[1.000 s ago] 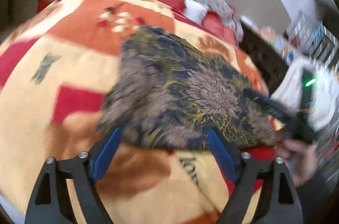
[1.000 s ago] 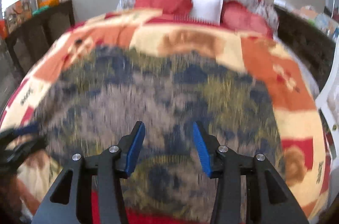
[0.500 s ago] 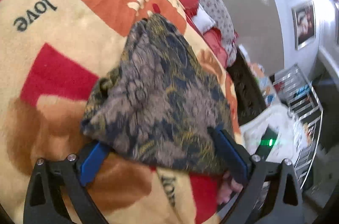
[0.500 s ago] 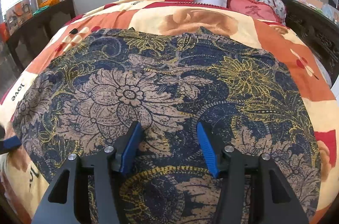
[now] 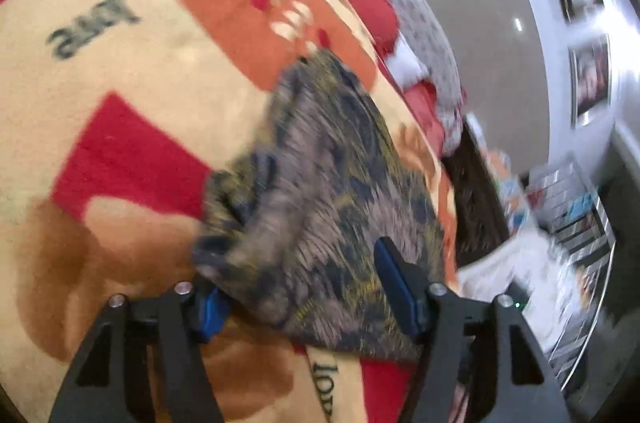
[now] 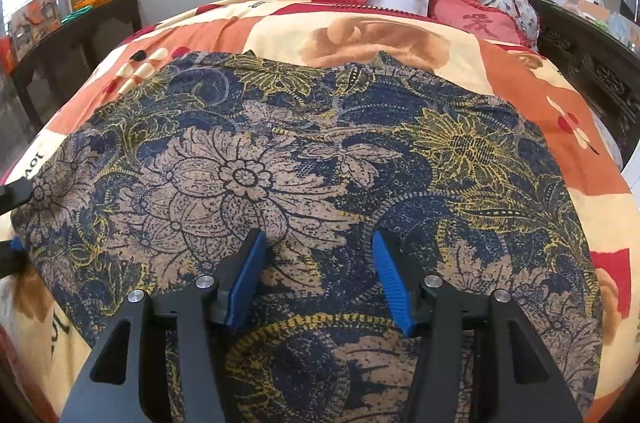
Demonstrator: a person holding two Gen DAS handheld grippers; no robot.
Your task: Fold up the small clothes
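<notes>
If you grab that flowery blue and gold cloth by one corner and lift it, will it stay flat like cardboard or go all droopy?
Probably droopy. The flowery cloth follows the rounded blanket beneath it, so it looks soft. Its edge bunches near the left gripper, so it likely folds easily. It looks thin, so probably light, though it might drag on the fuzzy blanket.

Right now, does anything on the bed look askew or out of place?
The floral cloth lies mostly flat on the blanket, but its corner by the left claw is bunched up. Nothing is spilled or damaged.
</notes>
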